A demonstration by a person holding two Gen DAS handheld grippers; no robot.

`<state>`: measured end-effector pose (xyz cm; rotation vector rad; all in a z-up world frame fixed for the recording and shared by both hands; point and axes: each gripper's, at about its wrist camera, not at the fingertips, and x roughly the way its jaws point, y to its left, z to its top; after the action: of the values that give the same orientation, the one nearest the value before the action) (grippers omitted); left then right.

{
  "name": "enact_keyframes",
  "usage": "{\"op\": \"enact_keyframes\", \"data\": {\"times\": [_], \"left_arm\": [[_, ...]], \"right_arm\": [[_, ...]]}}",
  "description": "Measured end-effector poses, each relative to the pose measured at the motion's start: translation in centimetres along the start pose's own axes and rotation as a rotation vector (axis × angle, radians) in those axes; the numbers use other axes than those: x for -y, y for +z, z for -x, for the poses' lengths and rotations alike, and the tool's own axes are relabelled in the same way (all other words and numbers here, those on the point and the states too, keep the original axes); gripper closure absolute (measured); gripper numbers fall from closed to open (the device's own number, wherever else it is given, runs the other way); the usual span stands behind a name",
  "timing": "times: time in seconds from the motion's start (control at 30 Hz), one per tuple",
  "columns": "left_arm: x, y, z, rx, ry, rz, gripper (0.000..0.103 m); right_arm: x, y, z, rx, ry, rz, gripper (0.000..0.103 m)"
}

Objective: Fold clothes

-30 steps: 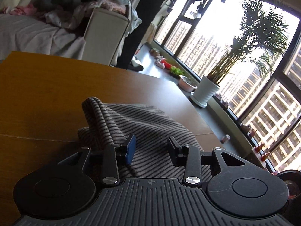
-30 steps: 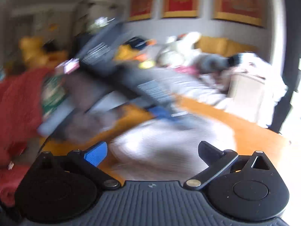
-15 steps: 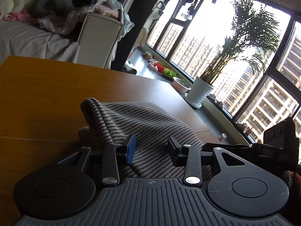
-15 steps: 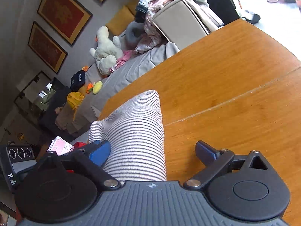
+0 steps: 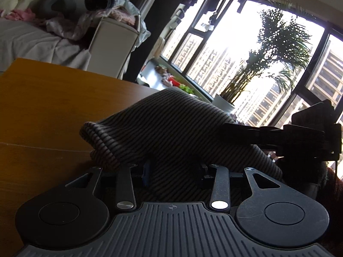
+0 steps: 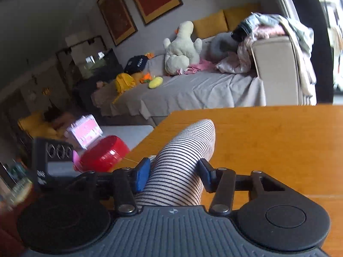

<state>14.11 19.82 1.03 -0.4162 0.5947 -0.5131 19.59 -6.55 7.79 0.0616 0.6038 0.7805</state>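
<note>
A folded striped grey-and-white garment (image 5: 167, 128) lies on the wooden table (image 5: 42, 98). In the left wrist view its right side is raised and drapes over my left gripper (image 5: 174, 171), whose jaws stand apart around the cloth, tips hidden. The right gripper's body (image 5: 300, 137) reaches in from the right against the lifted fabric. In the right wrist view my right gripper (image 6: 173, 174) has its jaws closed onto a bunched roll of the garment (image 6: 182, 156); the blue pad (image 6: 141, 176) presses its left side.
A grey sofa (image 6: 193, 90) with plush toys and piled clothes stands beyond the table's far edge. A potted palm (image 5: 268, 64) stands by the windows. A red bowl (image 6: 103, 154) and a dark appliance (image 6: 49, 154) sit left of the table.
The right gripper came in, narrowed its jaws onto the garment and lifted that side. The cloth now rises over the left gripper, which stayed in place.
</note>
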Motion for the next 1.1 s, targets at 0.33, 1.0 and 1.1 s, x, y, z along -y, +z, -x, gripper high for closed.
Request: {"op": "enact_keyframes", "data": {"times": [0.33, 1.0, 1.1], "left_arm": [[2.2, 0.4, 0.7, 0.007, 0.060, -0.034, 0.056], [2.5, -2.1, -0.2, -0.168, 0.140, 0.104, 0.019], [2.6, -2.4, -0.3, -0.168, 0.135, 0.094, 0.024]], "right_arm": [[2.9, -3.0, -1.7, -0.057, -0.138, -0.019, 0.052], [5.1, -6.0, 1.3, -0.049, -0.027, -0.202, 0.021], [5.7, -6.7, 0.9, -0.086, 0.052, -0.276, 0.015]]}}
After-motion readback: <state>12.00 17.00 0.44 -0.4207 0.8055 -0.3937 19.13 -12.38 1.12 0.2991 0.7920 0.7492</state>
